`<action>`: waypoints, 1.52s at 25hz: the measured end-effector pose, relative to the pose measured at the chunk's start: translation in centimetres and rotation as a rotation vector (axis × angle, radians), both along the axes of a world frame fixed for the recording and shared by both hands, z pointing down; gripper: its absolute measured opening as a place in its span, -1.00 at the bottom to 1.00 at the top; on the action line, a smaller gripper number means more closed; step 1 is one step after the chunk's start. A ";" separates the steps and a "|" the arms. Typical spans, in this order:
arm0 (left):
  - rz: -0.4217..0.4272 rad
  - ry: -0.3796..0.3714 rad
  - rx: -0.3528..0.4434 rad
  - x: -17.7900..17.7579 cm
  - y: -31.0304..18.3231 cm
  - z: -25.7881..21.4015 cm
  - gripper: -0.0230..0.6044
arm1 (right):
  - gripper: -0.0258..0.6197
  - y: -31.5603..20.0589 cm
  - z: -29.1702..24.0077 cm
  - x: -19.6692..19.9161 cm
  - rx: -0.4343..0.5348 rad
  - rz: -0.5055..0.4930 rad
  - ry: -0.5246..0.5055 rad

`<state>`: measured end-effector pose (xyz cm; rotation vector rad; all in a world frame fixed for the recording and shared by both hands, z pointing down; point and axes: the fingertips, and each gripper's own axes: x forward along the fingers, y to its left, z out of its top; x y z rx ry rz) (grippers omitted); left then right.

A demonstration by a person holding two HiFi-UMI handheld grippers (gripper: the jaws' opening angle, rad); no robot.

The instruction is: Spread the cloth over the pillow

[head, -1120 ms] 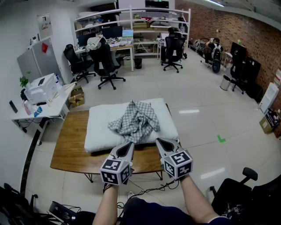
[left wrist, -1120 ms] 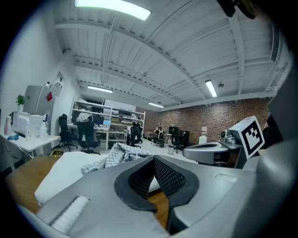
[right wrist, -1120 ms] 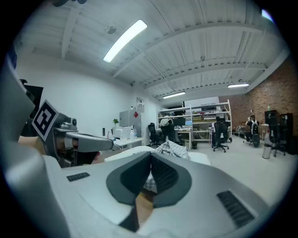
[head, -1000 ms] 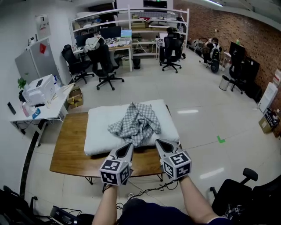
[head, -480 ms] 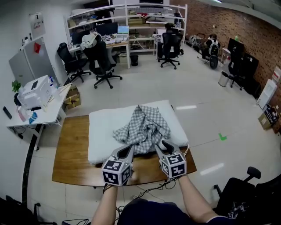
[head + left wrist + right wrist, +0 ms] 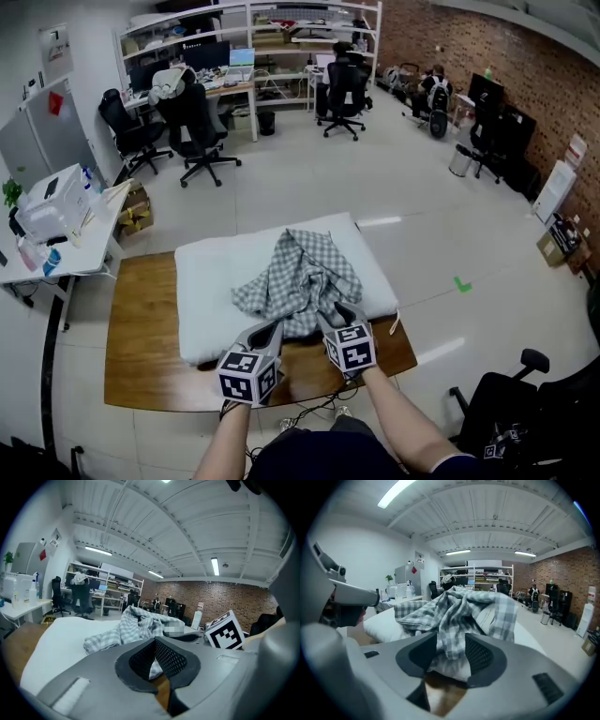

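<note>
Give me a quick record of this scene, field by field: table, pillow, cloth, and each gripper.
table: wooden, bare at the left
pillow: white, lying flat on the table
cloth: checked, crumpled in a heap on the pillow, not spread
left gripper: jaws apart, facing the pillow's near edge
right gripper: jaws apart, a fold of the cloth hanging between them

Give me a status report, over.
Left hand-held gripper open at pillow edge. Right hand-held gripper open, cloth edge between jaws. Cloth bunched atop pillow, unspread.
</note>
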<state>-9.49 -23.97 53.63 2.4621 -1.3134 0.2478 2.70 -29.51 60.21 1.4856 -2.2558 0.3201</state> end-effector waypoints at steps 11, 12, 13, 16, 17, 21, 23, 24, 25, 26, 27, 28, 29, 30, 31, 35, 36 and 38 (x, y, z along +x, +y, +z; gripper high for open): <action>-0.090 -0.017 -0.011 -1.7 -1.3 0.2 -0.90 | -0.84 -2.9 -0.9 3.3 0.040 -0.008 0.082; -0.095 -0.018 -0.012 -1.8 -1.4 0.1 -0.90 | -0.84 -3.2 -2.2 3.9 0.062 -0.012 0.074; -0.099 -0.020 -0.012 -1.8 -1.6 0.1 -0.90 | -0.84 -3.6 -3.7 4.4 0.089 -0.016 0.071; -0.108 -0.023 -0.010 -1.5 -2.2 0.1 -0.90 | -0.85 -4.6 -8.6 6.0 0.181 -0.025 0.061; -0.110 -0.022 -0.007 -1.3 -2.3 0.0 -0.90 | -0.85 -5.0 -10.3 6.6 0.212 -0.026 0.056; -0.122 -0.012 -0.002 -0.7 -2.6 -0.2 -0.90 | -0.85 -7.0 -16.4 8.4 0.318 -0.017 0.049; -0.126 -0.008 -0.004 -0.5 -2.6 -0.1 -0.90 | -0.85 -8.1 -18.7 9.4 0.354 -0.002 0.052; -0.127 -0.010 -0.004 -0.4 -2.6 0.0 -0.90 | -0.85 -8.6 -19.7 10.1 0.370 0.010 0.054; -0.129 -0.011 -0.004 -0.4 -2.5 0.0 -0.90 | -0.85 -9.2 -20.6 10.8 0.385 0.025 0.056; -0.133 -0.012 -0.005 -0.5 -2.5 0.1 -0.90 | -0.85 -9.6 -21.5 11.5 0.400 0.040 0.057; -0.139 -0.012 -0.007 -0.6 -2.5 0.2 -0.90 | -0.85 -10.1 -22.3 12.2 0.412 0.053 0.056; -0.146 -0.013 -0.011 -0.7 -2.4 0.4 -0.90 | -0.85 -10.5 -23.0 12.7 0.422 0.061 0.055; -0.151 -0.015 -0.014 -0.8 -2.3 0.5 -0.90 | -0.85 -10.8 -23.7 13.3 0.432 0.066 0.054; -0.156 -0.019 -0.016 -0.9 -2.3 0.6 -0.90 | -0.85 -11.1 -24.5 13.8 0.442 0.068 0.054; -0.159 -0.024 -0.017 -0.9 -2.4 0.7 -0.90 | -0.85 -11.5 -25.3 14.3 0.455 0.071 0.056; -0.169 -0.039 -0.025 -1.4 -2.6 1.0 -0.90 | -0.85 -12.9 -28.7 15.8 0.502 0.095 0.057; -0.170 -0.041 -0.029 -1.5 -2.6 1.2 -0.90 | -0.85 -13.2 -29.4 16.2 0.512 0.102 0.056; -0.170 -0.046 -0.038 -1.3 -2.5 1.6 -0.90 | -0.85 -13.6 -30.9 17.1 0.530 0.115 0.059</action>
